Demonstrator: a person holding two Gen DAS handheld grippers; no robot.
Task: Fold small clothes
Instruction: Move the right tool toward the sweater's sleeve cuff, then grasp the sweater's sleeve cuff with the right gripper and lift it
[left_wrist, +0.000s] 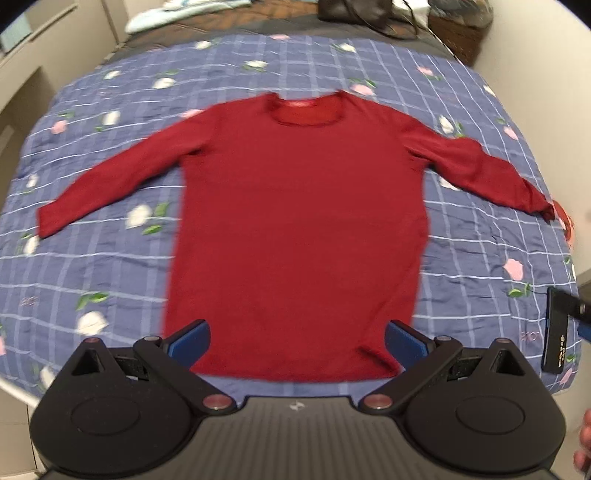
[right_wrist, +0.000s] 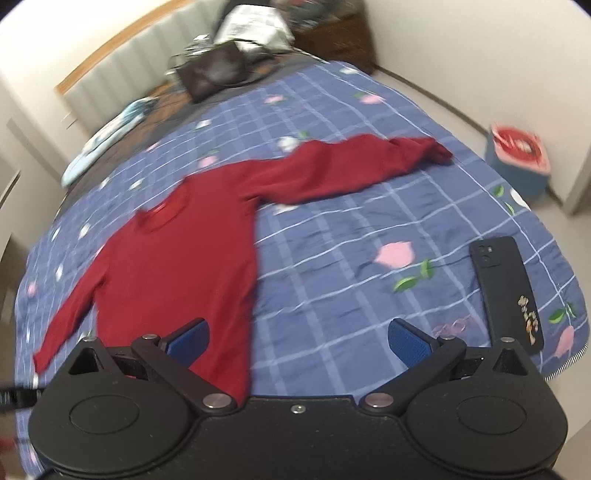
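**Sweater laid flat, fold not yet begun**

The red long-sleeved sweater lies spread face up on the blue floral quilt of a bed, both sleeves out to the sides. The left gripper hovers above the hem, jaws released and empty; the right gripper likewise, beside the sweater's edge. Next, probably, a sleeve must be pinched and drawn across the body. A black phone lies near the quilt's edge; a dark handbag sits at the far end.

Red sweater flat on floral bedspread, left gripper wide apart.
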